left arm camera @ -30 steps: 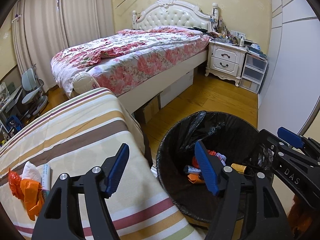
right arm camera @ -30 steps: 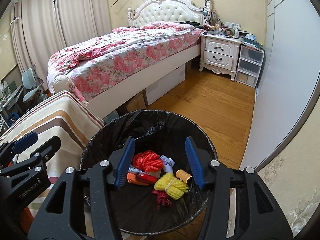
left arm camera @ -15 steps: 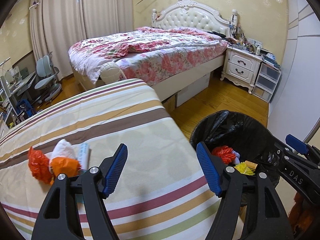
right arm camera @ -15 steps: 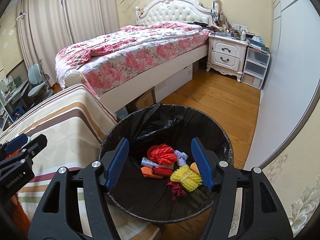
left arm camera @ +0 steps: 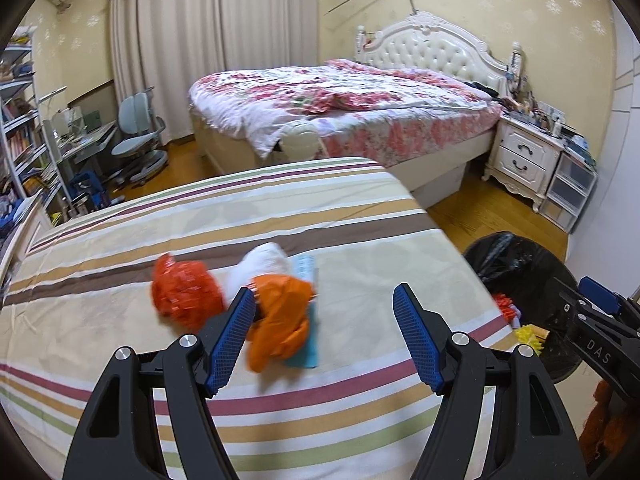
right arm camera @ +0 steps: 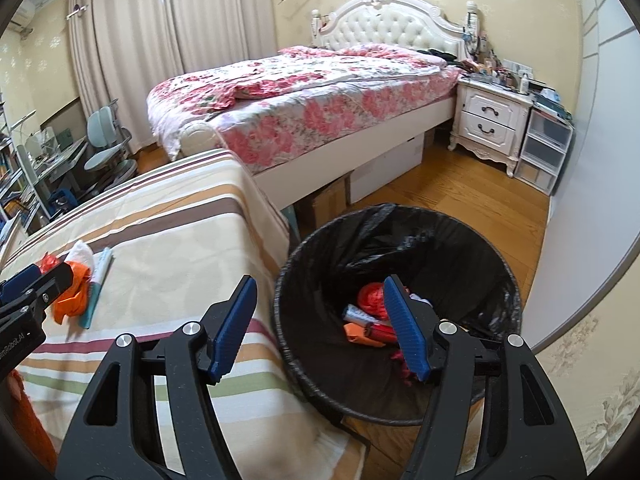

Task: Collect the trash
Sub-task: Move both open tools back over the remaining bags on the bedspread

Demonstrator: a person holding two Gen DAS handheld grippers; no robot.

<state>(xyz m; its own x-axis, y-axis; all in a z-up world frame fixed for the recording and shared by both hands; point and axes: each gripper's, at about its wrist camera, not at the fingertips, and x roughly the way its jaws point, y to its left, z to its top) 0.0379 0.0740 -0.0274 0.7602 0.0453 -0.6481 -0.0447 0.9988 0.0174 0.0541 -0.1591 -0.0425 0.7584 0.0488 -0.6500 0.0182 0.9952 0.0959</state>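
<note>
On the striped table cloth (left arm camera: 360, 208) lies a small heap of trash: a crumpled red-orange bag (left arm camera: 184, 296), a white tissue (left arm camera: 264, 260), an orange wrapper (left arm camera: 284, 320) and a teal packet (left arm camera: 306, 268). My left gripper (left arm camera: 324, 292) hovers open just above the orange wrapper, its pads touching nothing. To the right, on the floor, stands the black-lined bin (right arm camera: 460, 248) with red netting (right arm camera: 370, 296) and other scraps inside. My right gripper (right arm camera: 320, 282) is open and empty, straddling the bin's left rim and the table edge.
Behind the table stands a floral bed (left arm camera: 340, 104). A white nightstand (right arm camera: 488, 120) and plastic drawers (right arm camera: 544, 148) are at the far right wall. A desk chair (left arm camera: 136, 120) and shelves (left arm camera: 20, 120) are at the left. Cardboard boxes (right arm camera: 328, 200) sit under the bed.
Both grippers have swung left, away from the bin and toward the striped table. The left one now hangs over the trash heap. The right gripper's jaws have widened.
</note>
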